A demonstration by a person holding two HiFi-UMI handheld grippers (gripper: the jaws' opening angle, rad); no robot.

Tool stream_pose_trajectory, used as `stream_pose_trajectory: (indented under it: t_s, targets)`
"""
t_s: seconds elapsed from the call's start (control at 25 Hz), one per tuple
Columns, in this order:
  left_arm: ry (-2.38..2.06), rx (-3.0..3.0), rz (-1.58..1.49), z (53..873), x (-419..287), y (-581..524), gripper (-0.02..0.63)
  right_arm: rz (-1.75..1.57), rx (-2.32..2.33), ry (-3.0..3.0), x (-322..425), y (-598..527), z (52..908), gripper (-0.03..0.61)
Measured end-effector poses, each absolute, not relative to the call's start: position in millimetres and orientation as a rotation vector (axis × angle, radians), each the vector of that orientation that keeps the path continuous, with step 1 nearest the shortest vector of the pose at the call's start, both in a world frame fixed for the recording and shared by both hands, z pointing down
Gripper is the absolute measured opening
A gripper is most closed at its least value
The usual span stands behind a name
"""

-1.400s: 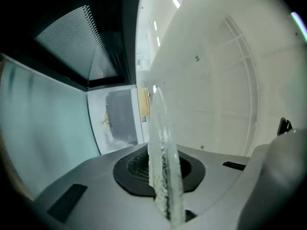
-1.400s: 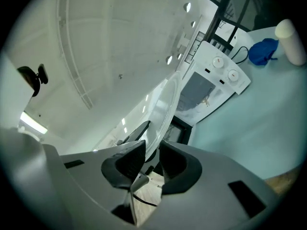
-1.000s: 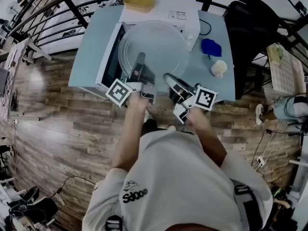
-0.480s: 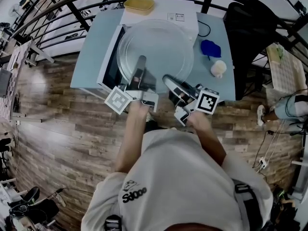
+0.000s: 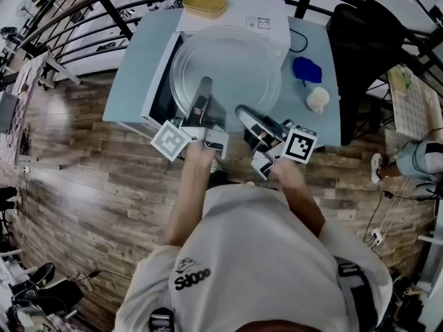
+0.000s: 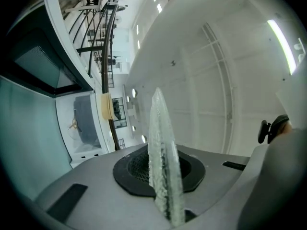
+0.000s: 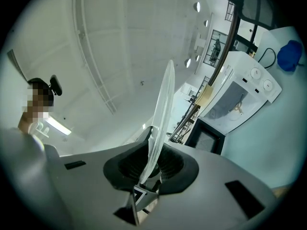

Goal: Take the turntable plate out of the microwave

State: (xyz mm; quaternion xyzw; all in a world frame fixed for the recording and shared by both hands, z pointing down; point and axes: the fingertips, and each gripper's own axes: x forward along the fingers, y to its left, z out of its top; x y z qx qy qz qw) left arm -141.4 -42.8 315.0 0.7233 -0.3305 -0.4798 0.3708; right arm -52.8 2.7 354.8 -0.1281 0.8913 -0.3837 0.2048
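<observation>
Two grippers are seen on the turntable plate in the head view: the glass disc is held clear above the microwave and worktop, with its near rim at the fingers of the left gripper and right gripper. Removal is judged done; only setting it down is left.

In the left gripper view, the plate is shown edge-on, pinched between the fingers, with the bare cavity beyond them.

In the right gripper view, fingers that have just been closing are clamped on the rim.
</observation>
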Motion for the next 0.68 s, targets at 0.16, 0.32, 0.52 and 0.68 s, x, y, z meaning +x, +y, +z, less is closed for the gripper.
stream_pose_trajectory:
  t_s: [0.16, 0.32, 0.52, 0.68]
  targets:
    - [-0.856, 1.84, -1.223, 319.4, -141.9, -46.0, 0.038, -1.087, -0.373, 2.486, -52.0, -0.5, 359.8, 0.049]
    - [-0.855, 1.821, -1.212, 321.8, -140.0, -51.8, 0.038, -1.133, -0.372, 2.447, -50.3, -4.7, 361.5, 0.049]
    - [-0.841, 1.79, -1.216, 324.7, -138.0, -56.5, 0.038, -1.144, -0.378, 2.437, -48.7, -8.1, 362.3, 0.049]
    - [-0.846, 1.785, -1.207, 328.6, -137.8, -57.3, 0.038, -1.16, -0.384, 2.429, -48.3, -8.7, 365.4, 0.049]
